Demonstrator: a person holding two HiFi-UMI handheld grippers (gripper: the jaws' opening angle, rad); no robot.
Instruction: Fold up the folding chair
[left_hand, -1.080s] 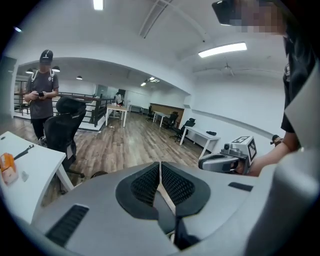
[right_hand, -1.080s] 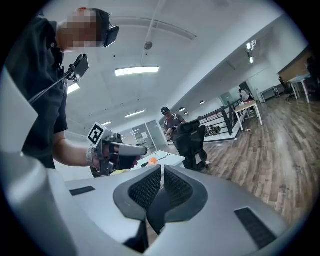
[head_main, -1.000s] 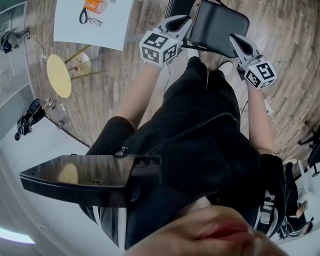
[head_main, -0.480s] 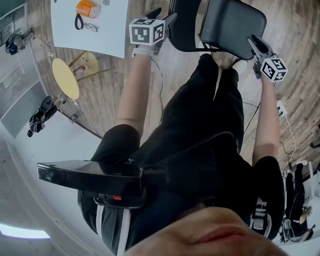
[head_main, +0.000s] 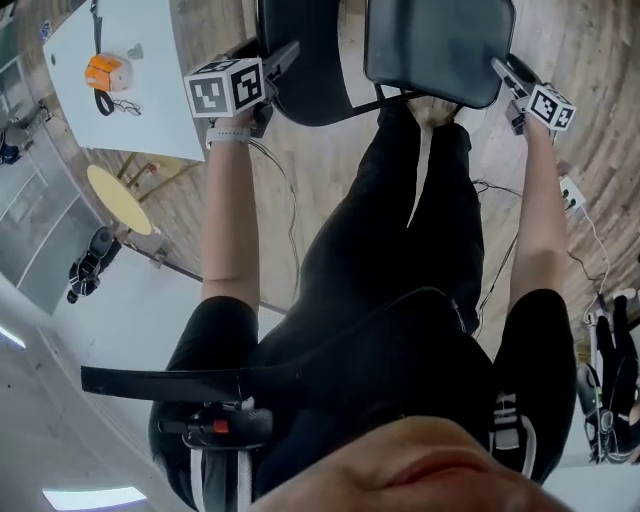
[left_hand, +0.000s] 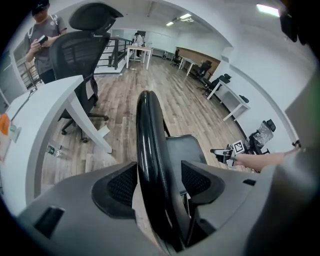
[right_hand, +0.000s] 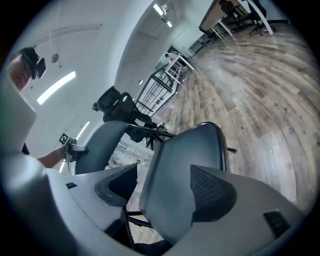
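The black folding chair stands on the wood floor in front of my legs, with its backrest to the left of its seat. My left gripper straddles the backrest's rounded edge. Its jaws have just been opening and gaps show beside both pads, so it is open. My right gripper is at the seat's right edge. Its jaws have also just been opening, and the seat panel lies loosely between them. The backrest shows beyond.
A white table with an orange item stands at the left, and a yellow round stool is below it. Cables and a power strip lie on the floor. An office chair and a person stand behind a white desk.
Both grippers have sunk away from my head toward the floor. Backrest and seat now show further apart. Both pairs of jaws have opened.
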